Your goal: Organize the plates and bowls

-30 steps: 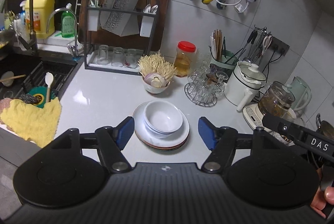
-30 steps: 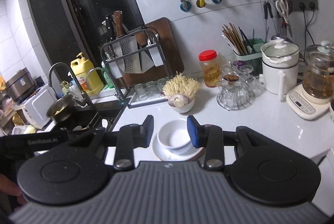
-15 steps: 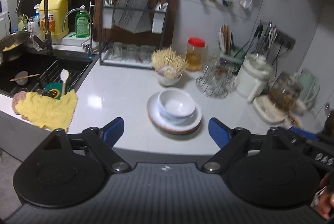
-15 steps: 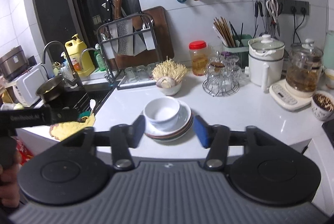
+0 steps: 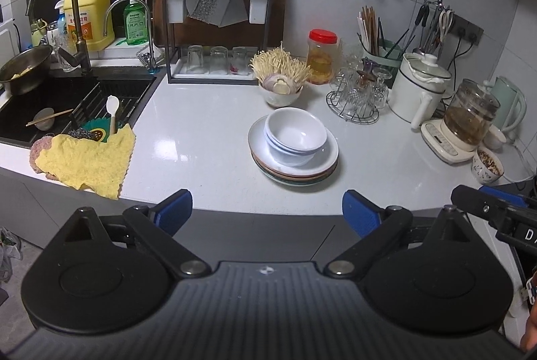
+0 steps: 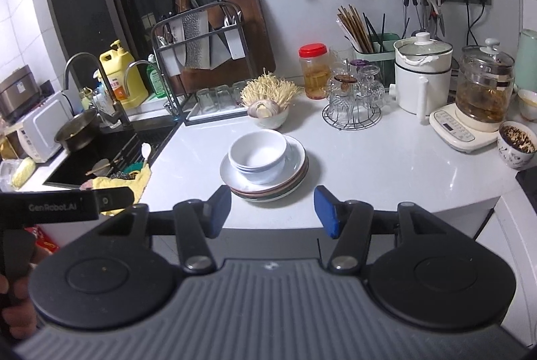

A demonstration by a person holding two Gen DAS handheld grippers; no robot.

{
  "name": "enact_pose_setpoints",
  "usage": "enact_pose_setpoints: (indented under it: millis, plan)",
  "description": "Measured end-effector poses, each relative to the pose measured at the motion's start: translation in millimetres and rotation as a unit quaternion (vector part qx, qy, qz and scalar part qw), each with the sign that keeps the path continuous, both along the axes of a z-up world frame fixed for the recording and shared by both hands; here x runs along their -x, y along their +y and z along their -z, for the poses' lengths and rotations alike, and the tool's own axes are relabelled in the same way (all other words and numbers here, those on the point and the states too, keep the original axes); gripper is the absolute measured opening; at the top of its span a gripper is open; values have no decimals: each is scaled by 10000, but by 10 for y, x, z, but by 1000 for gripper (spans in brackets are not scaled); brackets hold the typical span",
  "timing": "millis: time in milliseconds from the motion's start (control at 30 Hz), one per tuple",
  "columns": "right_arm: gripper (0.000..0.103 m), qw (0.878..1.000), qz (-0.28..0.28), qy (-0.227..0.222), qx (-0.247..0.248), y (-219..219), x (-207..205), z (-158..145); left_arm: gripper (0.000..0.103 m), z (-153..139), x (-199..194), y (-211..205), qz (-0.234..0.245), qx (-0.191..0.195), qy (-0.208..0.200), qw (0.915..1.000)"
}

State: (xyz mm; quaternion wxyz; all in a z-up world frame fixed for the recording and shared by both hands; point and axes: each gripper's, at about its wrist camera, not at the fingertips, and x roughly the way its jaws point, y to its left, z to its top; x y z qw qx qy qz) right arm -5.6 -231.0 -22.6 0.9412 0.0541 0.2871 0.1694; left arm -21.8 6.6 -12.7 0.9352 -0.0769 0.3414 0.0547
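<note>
White bowls [image 5: 295, 138] sit nested on a stack of plates [image 5: 322, 165] in the middle of the white counter [image 5: 208, 138]. My left gripper [image 5: 267, 209] hovers off the counter's front edge, well short of the stack; its jaws are opening wide and nothing is between them. In the right wrist view the same bowls [image 6: 258, 151] and plates [image 6: 295, 165] lie just beyond my right gripper [image 6: 272, 210], which stands partly open and holds nothing.
A sink [image 5: 67, 101] and a yellow cloth [image 5: 87, 158] lie at the left. Behind the stack are a bowl of enoki mushrooms [image 5: 280, 81], a knife rack [image 5: 214, 24] and a wire rack of glasses [image 5: 355, 94]. A white pot [image 5: 419, 88], glass kettle [image 5: 470, 115] and cup [image 5: 486, 165] stand at the right.
Both grippers have drawn back from the stack to beyond the counter's front edge and sunk a little. The left jaws spread much wider; the right jaws also widened.
</note>
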Motion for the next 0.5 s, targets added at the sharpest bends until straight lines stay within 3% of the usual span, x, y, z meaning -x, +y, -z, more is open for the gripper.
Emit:
enact_pose_setpoints:
  millis: [500]
  plan:
    - [57, 9999, -19, -7, 100, 19, 22, -19, 99, -11, 21, -72, 42, -59, 101, 9999]
